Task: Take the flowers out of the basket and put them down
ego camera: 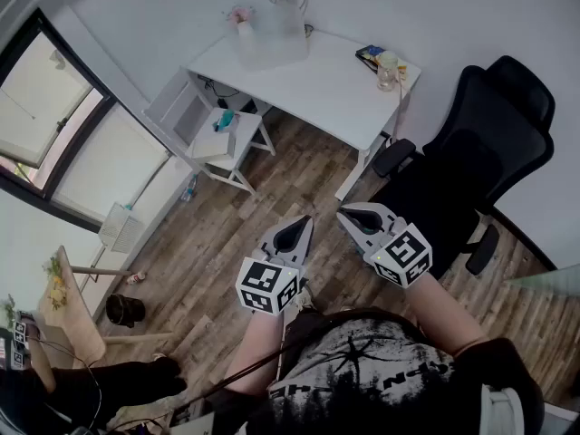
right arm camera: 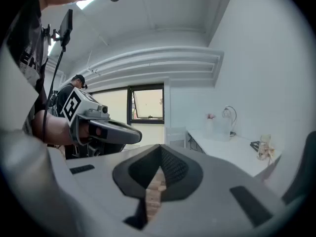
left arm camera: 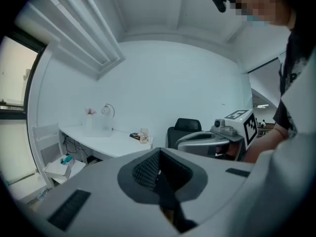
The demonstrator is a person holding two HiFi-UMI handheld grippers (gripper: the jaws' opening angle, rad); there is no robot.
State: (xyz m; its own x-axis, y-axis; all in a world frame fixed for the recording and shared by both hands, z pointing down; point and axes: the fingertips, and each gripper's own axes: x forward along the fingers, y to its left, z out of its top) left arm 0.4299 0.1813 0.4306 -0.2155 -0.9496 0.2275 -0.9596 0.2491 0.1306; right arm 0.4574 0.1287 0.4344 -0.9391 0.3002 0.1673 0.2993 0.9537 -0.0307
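Flowers (ego camera: 240, 14), pink, stand at the far left end of the white desk (ego camera: 326, 84), touching or just beside a pale translucent basket (ego camera: 275, 33); I cannot tell which. Well apart from them, near the person, the left gripper (ego camera: 304, 221) and right gripper (ego camera: 345, 214) hang over the wood floor (ego camera: 227, 234), jaws closed on nothing. A black chair (ego camera: 489, 125) stands right of the desk.

Up front, the grey plastic left gripper (left arm camera: 159, 157), jaws meeting tip to tip. Beyond it, the white rectangular desk (left arm camera: 106, 141): small pink flowers (left arm camera: 89, 111) and a round hooped lamp (left arm camera: 106, 110) at the tabletop's far left corner, a clear glass jar (left arm camera: 143, 135) near its right edge. A black office chair (left arm camera: 186, 127) stands just right of that, and the grey right gripper (left arm camera: 181, 142) is alongside.
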